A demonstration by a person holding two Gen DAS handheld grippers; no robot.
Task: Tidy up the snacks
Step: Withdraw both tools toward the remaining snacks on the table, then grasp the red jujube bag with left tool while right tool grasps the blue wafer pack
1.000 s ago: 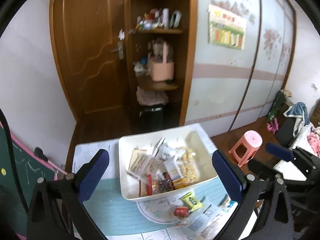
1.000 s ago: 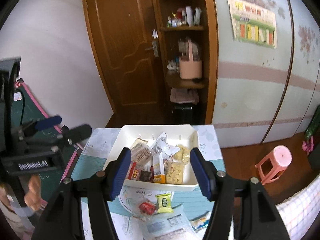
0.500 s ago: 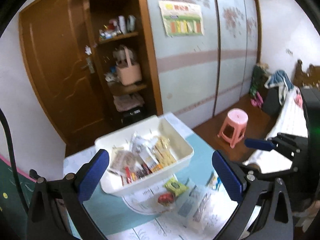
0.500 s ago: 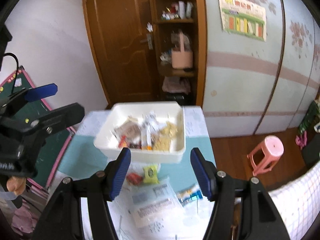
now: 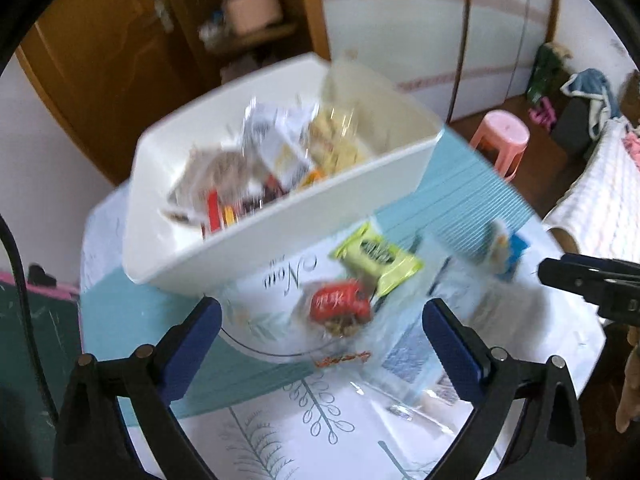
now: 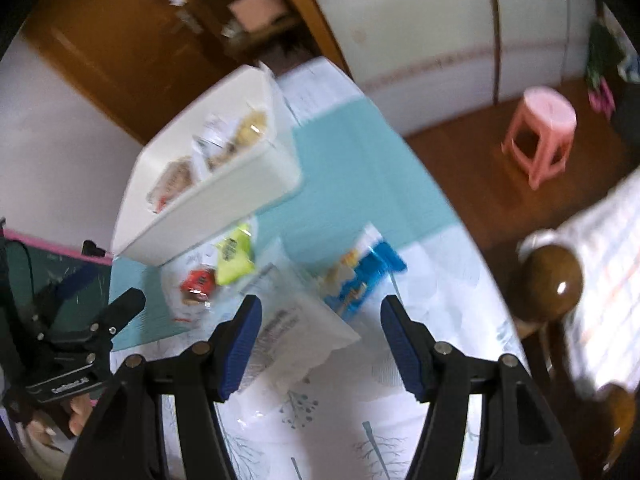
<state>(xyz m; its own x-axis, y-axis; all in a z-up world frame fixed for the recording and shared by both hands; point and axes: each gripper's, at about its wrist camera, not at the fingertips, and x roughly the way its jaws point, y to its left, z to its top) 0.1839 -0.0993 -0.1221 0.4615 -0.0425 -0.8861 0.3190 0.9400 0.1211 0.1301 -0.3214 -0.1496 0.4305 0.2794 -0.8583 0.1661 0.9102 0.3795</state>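
Observation:
A white bin (image 5: 248, 240) holding several snack packets stands on the table; it also shows in the right wrist view (image 6: 224, 196). In front of it lie a red-wrapped snack (image 5: 340, 304) (image 6: 196, 282), a yellow-green packet (image 5: 376, 256) (image 6: 236, 256), a large clear bag (image 5: 408, 360) (image 6: 296, 332) and a blue packet (image 5: 508, 252) (image 6: 364, 276). My left gripper (image 5: 320, 344) is open, just above the red snack. My right gripper (image 6: 320, 344) is open over the clear bag, near the blue packet. Both views are blurred.
The table (image 5: 280, 432) has a white leaf-print cloth with a teal band. A pink stool (image 6: 540, 132) stands on the floor to the right. A wooden bedpost knob (image 6: 552, 280) and a bed sit at the right edge. A chalkboard (image 5: 36, 360) leans at the left.
Both grippers have dropped down and forward towards the table. The snacks in front of the bin now fill the view between the jaws. Both stay open.

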